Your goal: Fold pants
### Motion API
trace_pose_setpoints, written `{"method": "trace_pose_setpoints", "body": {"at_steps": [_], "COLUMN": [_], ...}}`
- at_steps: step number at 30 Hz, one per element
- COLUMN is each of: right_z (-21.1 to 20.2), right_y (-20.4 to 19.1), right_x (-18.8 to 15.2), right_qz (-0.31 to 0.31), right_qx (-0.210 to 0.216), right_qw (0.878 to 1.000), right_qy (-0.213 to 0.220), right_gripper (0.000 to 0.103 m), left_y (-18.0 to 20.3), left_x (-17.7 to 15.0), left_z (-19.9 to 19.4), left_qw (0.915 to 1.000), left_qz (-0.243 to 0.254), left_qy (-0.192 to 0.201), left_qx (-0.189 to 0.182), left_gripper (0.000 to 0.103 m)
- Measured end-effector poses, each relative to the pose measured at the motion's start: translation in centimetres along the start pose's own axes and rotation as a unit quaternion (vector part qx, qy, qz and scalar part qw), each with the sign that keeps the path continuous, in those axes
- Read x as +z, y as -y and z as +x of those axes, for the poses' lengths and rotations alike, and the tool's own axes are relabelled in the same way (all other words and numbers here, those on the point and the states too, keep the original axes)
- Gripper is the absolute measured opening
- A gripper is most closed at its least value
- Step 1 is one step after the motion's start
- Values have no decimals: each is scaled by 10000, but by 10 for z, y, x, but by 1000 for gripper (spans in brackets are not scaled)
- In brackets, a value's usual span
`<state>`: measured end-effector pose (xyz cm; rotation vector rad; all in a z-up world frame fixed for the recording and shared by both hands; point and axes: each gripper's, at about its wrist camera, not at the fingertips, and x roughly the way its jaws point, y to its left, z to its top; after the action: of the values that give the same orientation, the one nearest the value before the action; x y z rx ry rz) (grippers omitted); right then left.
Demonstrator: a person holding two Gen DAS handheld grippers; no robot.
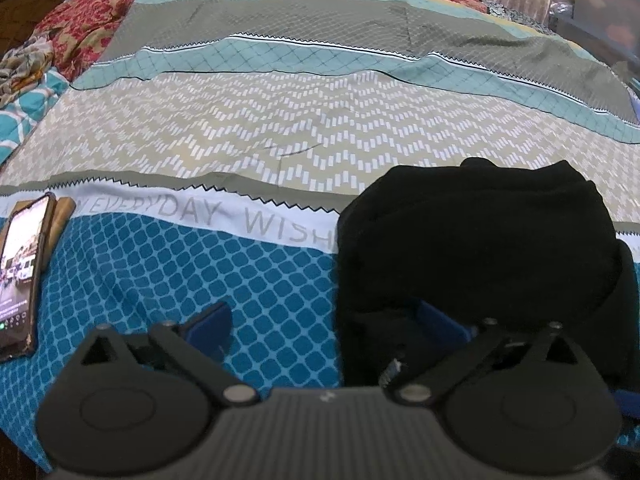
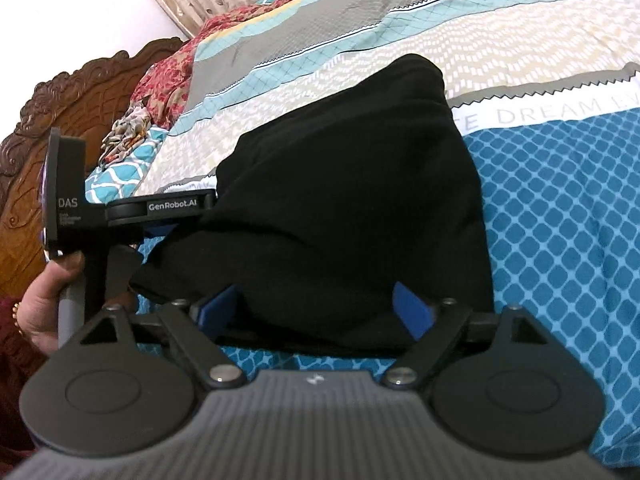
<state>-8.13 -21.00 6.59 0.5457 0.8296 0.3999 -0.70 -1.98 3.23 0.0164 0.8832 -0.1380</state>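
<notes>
The black pants lie folded into a compact bundle on the patterned bedsheet. My left gripper is open; its left blue finger rests over the sheet and its right finger lies against the bundle's near left edge. In the right wrist view the pants fill the middle. My right gripper is open with the near edge of the bundle between its blue fingers. The left gripper's body shows at the bundle's left side, held by a hand.
A phone with a lit screen lies on the sheet at the near left. Crumpled red and patterned cloths sit at the far left by the carved wooden headboard. Curtains and a plastic bin stand beyond the bed.
</notes>
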Motion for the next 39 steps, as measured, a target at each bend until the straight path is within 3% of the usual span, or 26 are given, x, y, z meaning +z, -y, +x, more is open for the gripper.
{"method": "trace_pose_setpoints", "body": {"at_steps": [10,15,25,31,36,39], "right_z": [-1,-1,-2,-8,-30,-39], "right_y": [8,10,10,4,-3,-8], "right_x": [-1,-1,-1,1,6,8], "right_qz": [324,395,381,216,-25,-204], "right_qx": [207,384,500,476,548,236], "right_qw": [9992,9984,9980,9986,9971,9962], "right_qy": [142,148,81,52,524,815], "right_gripper": [91,100,103,103,102,92], "left_y": [-7,-10,-11,-13,-15,-18], "left_x": [-3,-5,-3,4,4,3], "left_z": [5,6,3,-18,-45,-57], "left_qw": [9992,9984,9977,9987,9997,9997], "left_qz": [-270,-397,-486,-395,-192,-163], "left_qy": [-7,-40,-134,-143,101,168], "left_qx": [-289,-399,-445,-284,-73,-17], "left_gripper": [103,103,103,103,103,103]}}
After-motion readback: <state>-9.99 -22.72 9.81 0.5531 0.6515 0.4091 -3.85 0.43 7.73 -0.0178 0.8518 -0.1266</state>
